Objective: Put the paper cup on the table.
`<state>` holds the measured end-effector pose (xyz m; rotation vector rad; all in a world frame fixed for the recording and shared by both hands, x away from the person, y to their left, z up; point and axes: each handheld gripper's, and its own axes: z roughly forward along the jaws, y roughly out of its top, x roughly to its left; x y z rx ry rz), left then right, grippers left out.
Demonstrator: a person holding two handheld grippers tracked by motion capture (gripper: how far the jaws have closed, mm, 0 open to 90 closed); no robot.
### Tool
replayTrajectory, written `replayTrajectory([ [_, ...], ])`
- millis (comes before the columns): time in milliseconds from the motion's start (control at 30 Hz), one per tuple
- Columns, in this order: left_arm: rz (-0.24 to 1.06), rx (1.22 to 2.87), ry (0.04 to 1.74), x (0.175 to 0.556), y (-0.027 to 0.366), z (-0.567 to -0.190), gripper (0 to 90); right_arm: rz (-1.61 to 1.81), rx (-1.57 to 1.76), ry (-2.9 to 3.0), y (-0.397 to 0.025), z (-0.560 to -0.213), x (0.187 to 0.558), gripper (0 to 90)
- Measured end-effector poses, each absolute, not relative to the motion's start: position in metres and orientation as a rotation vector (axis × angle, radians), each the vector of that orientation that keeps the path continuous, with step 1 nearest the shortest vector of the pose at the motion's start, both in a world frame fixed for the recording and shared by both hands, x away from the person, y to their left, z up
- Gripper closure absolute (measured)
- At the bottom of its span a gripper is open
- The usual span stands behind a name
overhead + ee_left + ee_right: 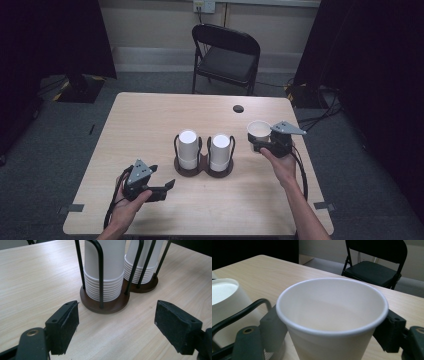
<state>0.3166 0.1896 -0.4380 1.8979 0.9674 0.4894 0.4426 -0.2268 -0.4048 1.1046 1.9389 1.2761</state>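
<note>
Two stacks of upside-down white paper cups stand in dark wire holders at the table's middle: the left stack (188,149) (103,272) and the right stack (220,152) (142,262). My right gripper (260,145) (329,332) is shut on a single upright white cup (258,131) (332,320), empty inside, to the right of the stacks. My left gripper (165,186) (116,325) is open near the front left, its jaws spread wide and pointing at the left holder's round wooden base (105,305), a short gap away.
The light wooden table (140,125) has a round cable hole (238,108) near its far edge. A black folding chair (225,57) (374,262) stands behind the table. Dark curtains hang at both sides.
</note>
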Motion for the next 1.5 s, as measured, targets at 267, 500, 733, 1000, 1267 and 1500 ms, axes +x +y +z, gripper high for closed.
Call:
replayTrajectory([
  [267,0.491,1.885,0.950,0.316,0.190,-0.436,19.6,1.267,1.158,1.912,-0.225,-0.412,0.456,22.7],
  [500,0.494,1.884,0.970,0.317,0.189,-0.436,19.6,1.249,1.238,1.905,-0.232,-0.426,0.471,22.5],
  [733,0.480,1.881,0.969,0.320,0.190,-0.437,19.6,1.248,1.293,1.922,-0.236,-0.444,0.480,22.5],
  [1000,0.467,1.884,0.960,0.319,0.189,-0.438,19.6,1.235,1.310,1.923,-0.233,-0.457,0.485,22.4],
  [1267,0.476,1.870,0.959,0.316,0.191,-0.436,19.6,1.238,1.295,1.908,-0.233,-0.466,0.482,22.2],
  [1500,0.480,1.883,0.940,0.315,0.190,-0.435,19.6,1.219,1.275,1.928,-0.235,-0.467,0.474,21.6],
])
